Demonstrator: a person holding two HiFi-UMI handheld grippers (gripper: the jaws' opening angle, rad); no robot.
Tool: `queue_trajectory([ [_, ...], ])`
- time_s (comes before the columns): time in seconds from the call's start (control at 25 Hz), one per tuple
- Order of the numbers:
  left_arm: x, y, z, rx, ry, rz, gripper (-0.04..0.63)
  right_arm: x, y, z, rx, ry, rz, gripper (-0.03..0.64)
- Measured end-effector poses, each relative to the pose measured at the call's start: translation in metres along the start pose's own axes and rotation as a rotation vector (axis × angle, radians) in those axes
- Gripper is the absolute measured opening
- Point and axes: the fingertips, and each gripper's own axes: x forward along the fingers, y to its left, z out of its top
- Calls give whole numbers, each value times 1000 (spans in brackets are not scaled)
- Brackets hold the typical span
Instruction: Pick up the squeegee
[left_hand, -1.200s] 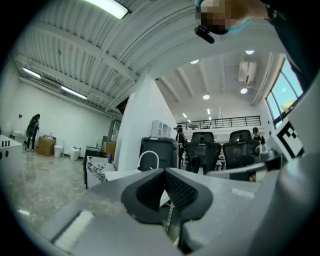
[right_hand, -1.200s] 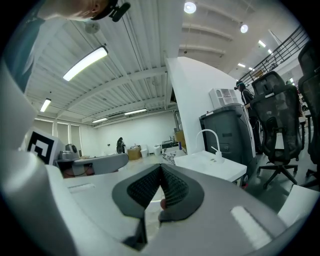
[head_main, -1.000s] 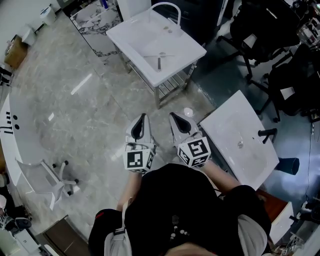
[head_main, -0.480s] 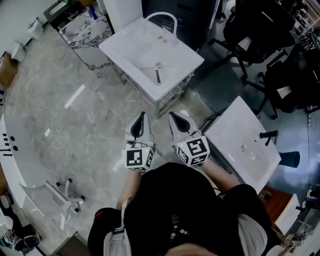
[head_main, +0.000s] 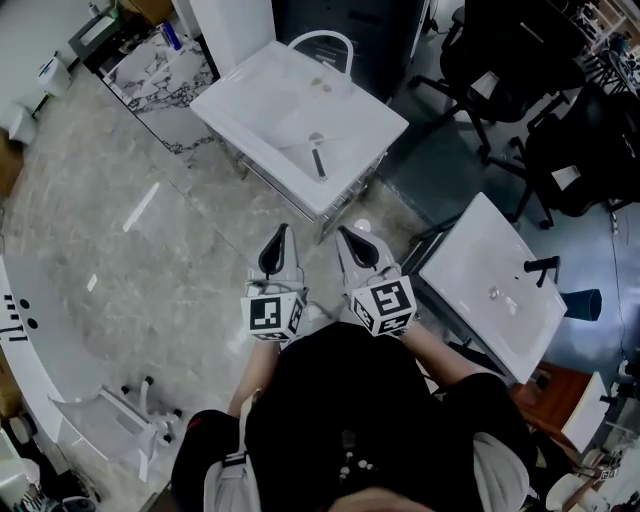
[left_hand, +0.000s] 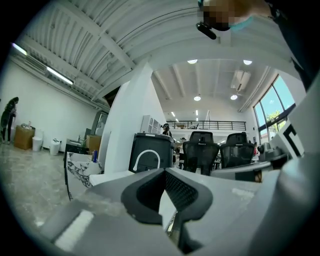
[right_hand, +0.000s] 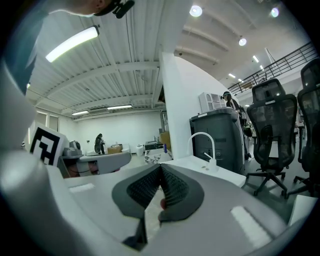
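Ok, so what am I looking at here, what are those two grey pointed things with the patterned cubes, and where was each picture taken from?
Those are hand-held tools: a person holds a left gripper and a right gripper, each a two-jaw clamp bearing a marker cube. The top-down picture comes from a camera on the person's head; the other two come from cameras riding on the grippers, looking along their jaws. Both grippers are shut and hold nothing. Ahead, the squeegee lies in a white sink.

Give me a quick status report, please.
Left gripper, right gripper shut, empty. Squeegee lying in the sink ahead, untouched. Nothing in between.
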Motion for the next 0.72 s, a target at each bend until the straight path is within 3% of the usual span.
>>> queue_trajectory([
  [0.24,23,1,-4,4,14,-20,2,14,-25,0,27,6,-42,3],
  [0.72,94,19,-7,26,47,54,2,90,-78,15,39,4,48,2],
])
